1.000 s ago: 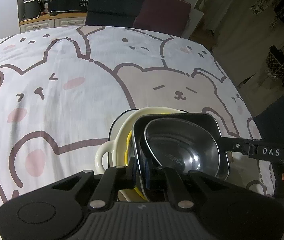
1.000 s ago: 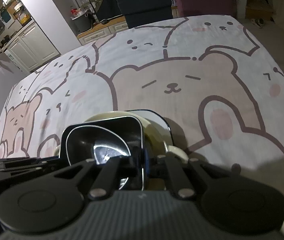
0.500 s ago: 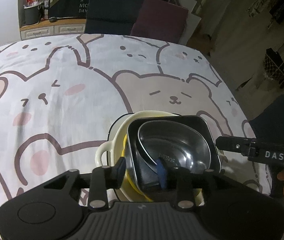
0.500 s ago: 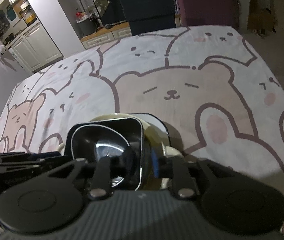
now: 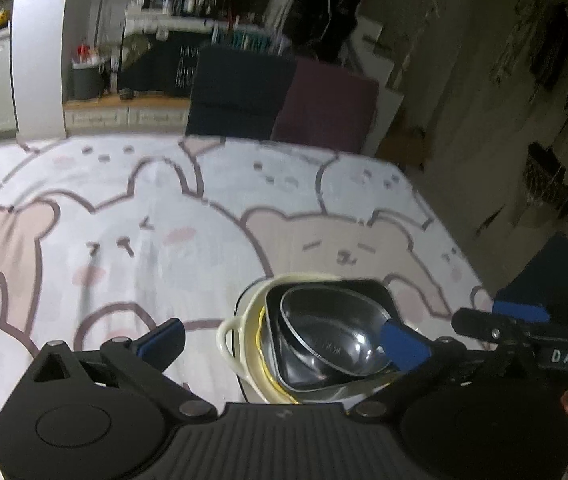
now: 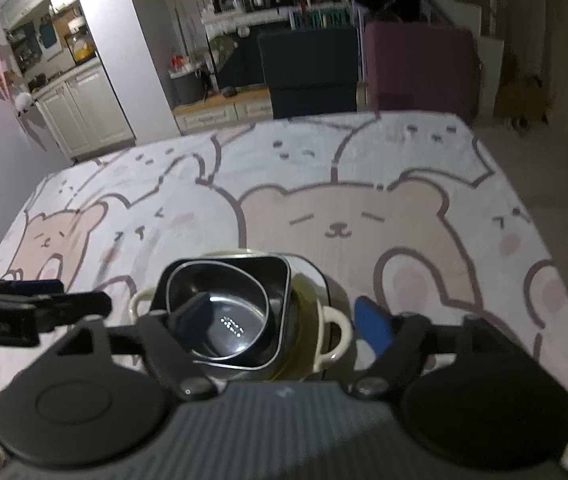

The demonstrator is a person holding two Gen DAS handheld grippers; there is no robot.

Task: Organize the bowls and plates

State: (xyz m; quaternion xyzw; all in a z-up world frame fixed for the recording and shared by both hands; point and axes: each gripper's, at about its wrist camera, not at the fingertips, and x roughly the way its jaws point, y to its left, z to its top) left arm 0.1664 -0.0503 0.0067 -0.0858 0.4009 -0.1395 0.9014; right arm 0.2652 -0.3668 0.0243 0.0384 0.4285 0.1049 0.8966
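A stack of dishes stands on the bear-print tablecloth: a steel bowl (image 5: 336,336) inside a black square dish (image 5: 364,292), inside a cream two-handled bowl (image 5: 244,316) with a yellow rim showing. The same stack shows in the right wrist view, with the steel bowl (image 6: 232,320), the black dish (image 6: 276,280) and the cream bowl (image 6: 336,328). My left gripper (image 5: 284,338) is open, its fingers wide on either side of the stack and raised above it. My right gripper (image 6: 280,320) is open too, spread over the stack. Neither holds anything.
The tablecloth (image 5: 144,240) covers the table, whose right edge (image 5: 444,232) drops to the floor. A dark blue chair (image 5: 240,92) and a maroon chair (image 5: 324,104) stand at the far side. White cabinets (image 6: 84,112) are at the left.
Both grippers let go of the black dish's rim, opened wide and drew back and up. The stack stays on the table.
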